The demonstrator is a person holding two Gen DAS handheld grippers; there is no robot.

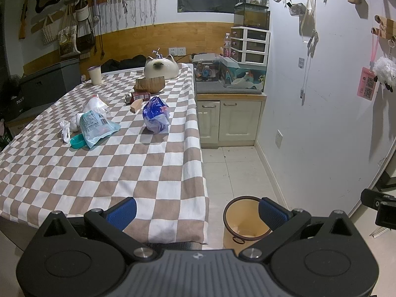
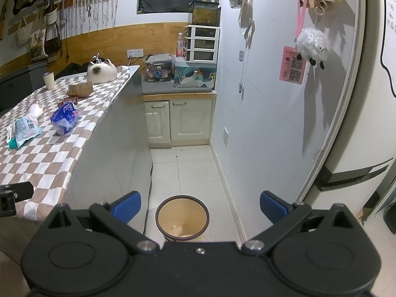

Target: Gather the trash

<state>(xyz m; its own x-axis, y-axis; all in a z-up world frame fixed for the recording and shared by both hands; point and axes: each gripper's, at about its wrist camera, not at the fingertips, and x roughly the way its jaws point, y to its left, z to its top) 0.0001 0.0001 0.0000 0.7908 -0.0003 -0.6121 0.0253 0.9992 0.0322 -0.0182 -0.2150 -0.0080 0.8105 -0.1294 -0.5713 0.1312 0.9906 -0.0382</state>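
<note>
Both tongs stand wide and empty: the left tongs [image 1: 196, 212] hover over the near edge of the bench [image 1: 104, 173], the right tongs [image 2: 200, 206] hang over the floor above the bin [image 2: 182, 219], which sits on the tiles just beside the bench's near corner. The trash lies well up the bench from that bin. Nearest is the blue bag [image 1: 156, 115], crumpled into a loose ball close to the bench edge on the bin's side; it looks like thin film, light and springy, so it should give under the pads and may slip unless the tongs bite deep into a thick fold at its top. Further from the bin lies the pale wrapper [image 1: 99, 126], flat and glossy, probably slick; its raised corner looks the better hold than the flat face. Touching it are the white plastic [image 1: 66, 130], soft and limp, and the teal lid [image 1: 78, 141], which is stiff and low, best pinched across its rim. A clear bag [image 1: 97, 104] lies just behind the wrapper. Beyond the blue bag sit a small box [image 1: 141, 96] and a tan block [image 1: 136, 106]; whether these are trash I cannot tell. None of it looks heavy or fragile. The cat jar [image 1: 161, 67] and cup [image 1: 94, 75] at the far end look breakable and are best left alone.
</note>
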